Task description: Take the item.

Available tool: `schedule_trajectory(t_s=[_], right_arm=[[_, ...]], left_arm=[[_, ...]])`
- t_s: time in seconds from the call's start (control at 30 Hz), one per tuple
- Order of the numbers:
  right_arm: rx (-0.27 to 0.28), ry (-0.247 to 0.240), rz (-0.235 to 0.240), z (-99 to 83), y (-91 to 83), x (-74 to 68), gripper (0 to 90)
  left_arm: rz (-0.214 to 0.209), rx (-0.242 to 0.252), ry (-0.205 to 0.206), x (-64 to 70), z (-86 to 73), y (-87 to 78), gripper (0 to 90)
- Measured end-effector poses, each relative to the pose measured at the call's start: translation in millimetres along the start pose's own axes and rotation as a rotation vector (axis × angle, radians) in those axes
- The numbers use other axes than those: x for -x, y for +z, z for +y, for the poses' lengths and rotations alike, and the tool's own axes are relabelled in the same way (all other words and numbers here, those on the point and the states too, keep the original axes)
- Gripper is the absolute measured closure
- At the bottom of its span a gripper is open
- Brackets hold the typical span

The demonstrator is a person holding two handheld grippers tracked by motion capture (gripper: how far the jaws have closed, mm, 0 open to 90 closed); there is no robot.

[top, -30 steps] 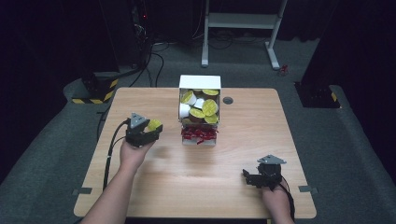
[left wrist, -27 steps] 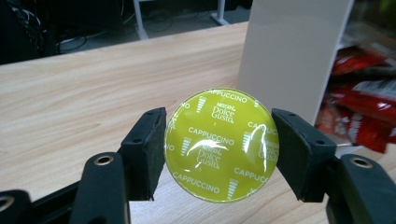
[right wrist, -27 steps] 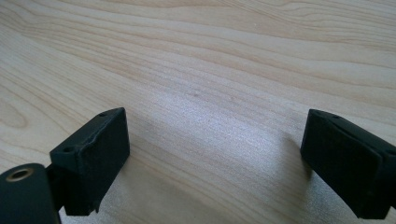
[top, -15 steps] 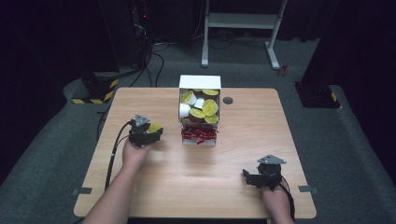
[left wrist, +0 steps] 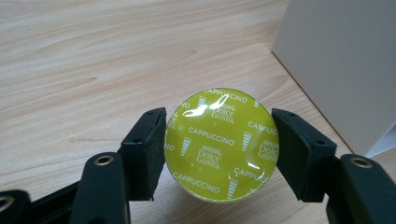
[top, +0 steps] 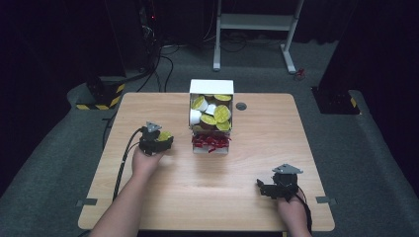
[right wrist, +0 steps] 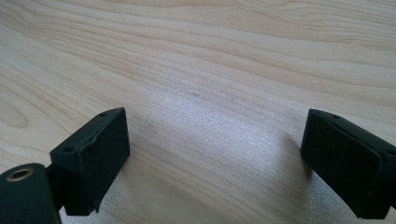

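My left gripper point(top: 163, 139) is shut on a coffee capsule point(left wrist: 222, 143) with a yellow-green foil lid printed "Cappuccino"; in the high view the capsule point(top: 164, 135) sits at the gripper's tip, left of the box. A white open box point(top: 211, 89) at the table's middle back holds several more such capsules point(top: 221, 114), some white side up. In the left gripper view the box wall point(left wrist: 341, 60) stands close at the upper right. My right gripper point(top: 262, 187) rests near the front right of the table, open, with bare wood between its jaws point(right wrist: 215, 154).
A red crinkly wrapper point(top: 211, 142) lies at the box's front flap. A small dark round grommet point(top: 241, 106) sits in the table right of the box. Beyond the wooden table point(top: 197, 197) are dark carpet, cables and a white stand's legs point(top: 252, 19).
My left gripper has carried the capsule a little to the right, closer to the box. The right gripper has stayed still.
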State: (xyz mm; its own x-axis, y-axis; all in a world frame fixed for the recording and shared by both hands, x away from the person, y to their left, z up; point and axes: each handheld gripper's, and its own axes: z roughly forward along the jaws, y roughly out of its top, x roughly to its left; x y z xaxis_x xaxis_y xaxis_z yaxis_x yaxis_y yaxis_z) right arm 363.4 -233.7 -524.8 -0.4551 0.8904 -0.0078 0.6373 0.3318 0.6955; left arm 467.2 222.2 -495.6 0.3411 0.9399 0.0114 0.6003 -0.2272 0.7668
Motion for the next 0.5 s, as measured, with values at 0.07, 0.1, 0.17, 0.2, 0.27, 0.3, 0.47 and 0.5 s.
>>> schedule_trajectory(t_s=[0.07,0.1,0.17,0.2,0.27,0.3,0.47,0.5], right_arm=[[0.0,0.0,0.0,0.0,0.0,0.0,8.0],[0.0,0.0,0.0,-0.1,-0.1,0.0,7.9],[0.0,-0.001,-0.001,-0.1,-0.2,0.0,7.9],[0.0,0.0,0.0,-0.1,-0.1,-0.1,7.9],[0.0,-0.001,0.0,-0.1,-0.2,0.0,7.9],[0.0,-0.001,0.0,-0.1,-0.1,-0.1,7.9],[-0.001,0.0,0.002,-0.3,-0.4,-0.4,8.0],[-0.001,0.0,0.002,-0.3,-0.4,-0.4,8.0]], left_arm=[[0.001,-0.012,-0.002,-0.2,-3.2,4.0,38.6],[-0.003,-0.01,-0.01,-0.7,-4.0,4.8,38.7],[-0.001,-0.01,-0.005,-1.5,-4.5,5.5,38.6],[0.001,-0.013,-0.001,-1.1,-5.1,6.5,38.6],[0.001,-0.015,-0.005,-0.9,-6.0,7.0,38.6],[0.003,-0.013,-0.007,-0.5,-6.4,7.3,38.6],[0.008,-0.01,0.002,3.1,-6.9,8.4,38.6],[0.008,-0.01,0.002,3.1,-6.9,8.4,38.6]])
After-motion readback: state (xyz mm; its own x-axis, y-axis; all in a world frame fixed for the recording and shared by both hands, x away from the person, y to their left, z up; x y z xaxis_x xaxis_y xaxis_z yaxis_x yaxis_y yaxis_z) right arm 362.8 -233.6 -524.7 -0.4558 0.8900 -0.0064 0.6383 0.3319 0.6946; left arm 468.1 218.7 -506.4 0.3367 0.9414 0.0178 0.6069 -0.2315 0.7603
